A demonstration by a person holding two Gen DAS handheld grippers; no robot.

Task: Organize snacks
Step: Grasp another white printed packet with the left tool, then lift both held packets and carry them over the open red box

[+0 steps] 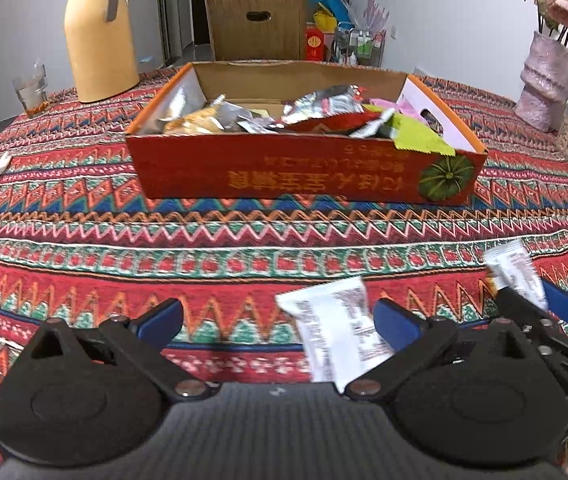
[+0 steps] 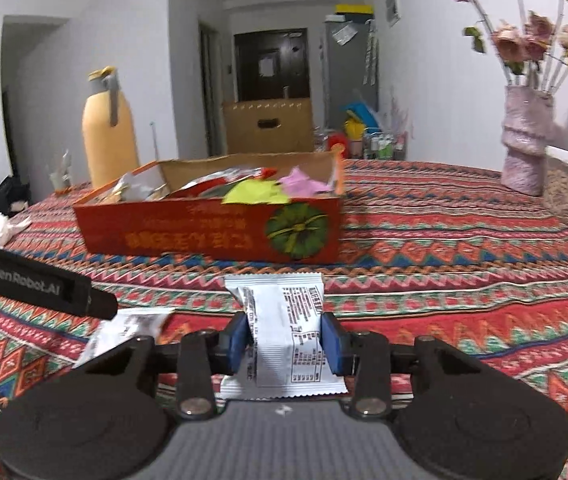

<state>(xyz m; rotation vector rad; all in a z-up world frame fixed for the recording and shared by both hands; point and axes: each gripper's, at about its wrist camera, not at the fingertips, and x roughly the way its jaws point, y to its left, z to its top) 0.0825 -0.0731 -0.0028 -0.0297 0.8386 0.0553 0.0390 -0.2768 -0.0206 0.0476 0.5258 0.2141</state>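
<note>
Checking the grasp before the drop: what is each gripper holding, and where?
Right gripper: white snack packet, pinched across its middle. Left gripper: open, nothing held.

The left tongs (image 1: 277,320) gape over a white snack packet (image 1: 336,340) before the red snack box (image 1: 304,168).

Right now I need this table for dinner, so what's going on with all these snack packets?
A person is tidying snacks with a handheld gripper in each hand. The right gripper is shut on a white packet, held above the tablecloth. The left gripper is open, with a second white packet on the cloth by its right finger. The red cardboard box ahead already holds a heap of packets, so two appear left to go.
</note>
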